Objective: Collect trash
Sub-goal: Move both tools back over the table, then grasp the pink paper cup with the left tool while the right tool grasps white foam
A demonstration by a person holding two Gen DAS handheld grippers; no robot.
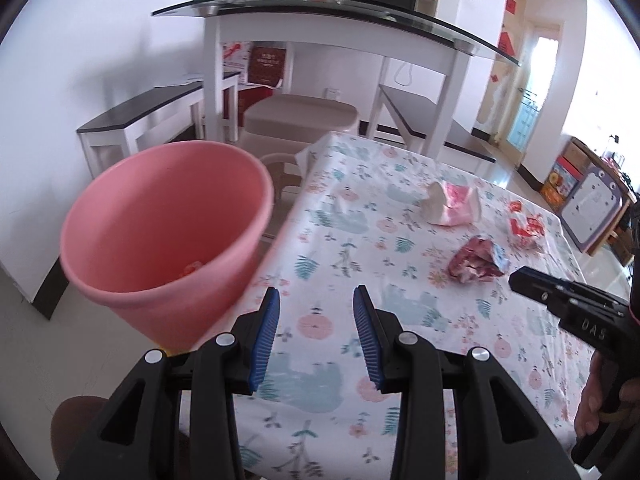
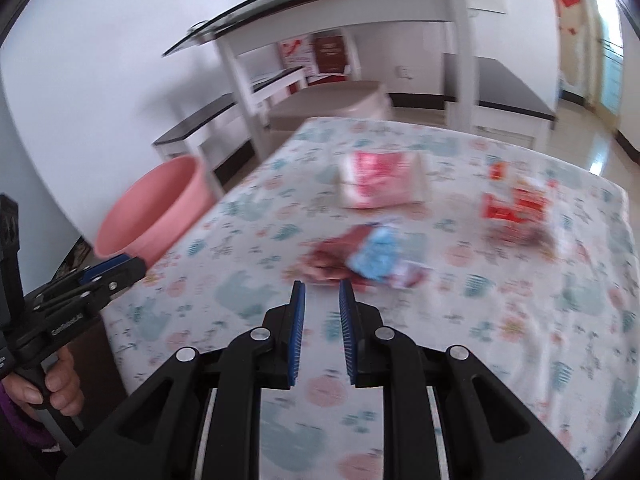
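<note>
A pink bin point(image 1: 168, 236) stands off the table's left edge, with a small red scrap inside; it also shows in the right wrist view point(image 2: 156, 212). Three crumpled wrappers lie on the floral tablecloth point(image 1: 340, 248): a dark red and blue one point(image 1: 476, 260) point(image 2: 368, 258), a white and pink one point(image 1: 452, 204) point(image 2: 380, 180), and a red and white one point(image 1: 524, 230) point(image 2: 516, 208). My left gripper point(image 1: 316, 294) is open and empty over the table's near left part, beside the bin. My right gripper point(image 2: 322, 288) is open and empty, just short of the dark red wrapper.
Beyond the table stand a beige plastic stool point(image 1: 300, 120), white benches with dark tops point(image 1: 148, 116), and a glass-topped white table point(image 1: 340, 12). A doorway and shelves with boxes point(image 1: 580, 184) are at the right.
</note>
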